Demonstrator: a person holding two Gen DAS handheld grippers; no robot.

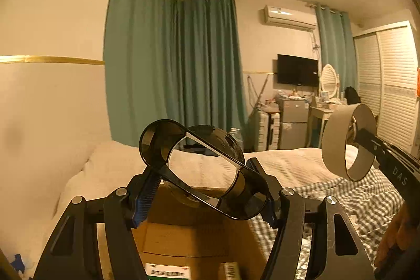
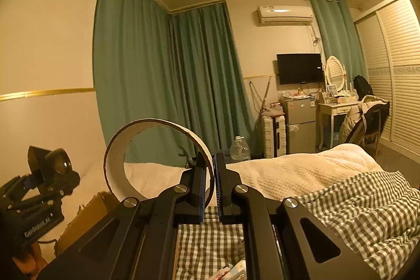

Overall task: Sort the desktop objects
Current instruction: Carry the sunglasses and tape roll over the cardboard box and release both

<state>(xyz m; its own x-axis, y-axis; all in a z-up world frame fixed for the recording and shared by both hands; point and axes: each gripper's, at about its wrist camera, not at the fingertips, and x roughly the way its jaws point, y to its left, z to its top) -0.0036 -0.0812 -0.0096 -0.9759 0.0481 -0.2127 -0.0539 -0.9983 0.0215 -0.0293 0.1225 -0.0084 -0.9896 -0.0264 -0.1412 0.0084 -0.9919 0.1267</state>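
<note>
Over the bed, w/ both grippers raised, the left gripper (image 1: 204, 190) is clamping a dark tinted plastic oval object w/ a clear centre opening (image 1: 202, 169) across its width, blue pads pressing on each end; it looks like a holder or dispenser of some kind, though the fisheye view is warping it too much to say for sure. Below it a brown cardboard box (image 1: 194, 235) w/ a printed label is sitting against the white quilted blanket (image 1: 288, 162). Further right, the right gripper (image 2: 209, 175) is pinching the thin wall of a beige cardboard ring, an empty tape core (image 2: 155, 148), jaws nearly together on it, ring standing upright and hanging in air, well apart from the oval object. Under the right gripper a grey-and-white checked sheet (image 2: 354, 209) is spreading across the bed. Teal curtains (image 2: 168, 75) are hanging behind, and a black wall TV (image 2: 299, 68) is showing at far right.
</note>
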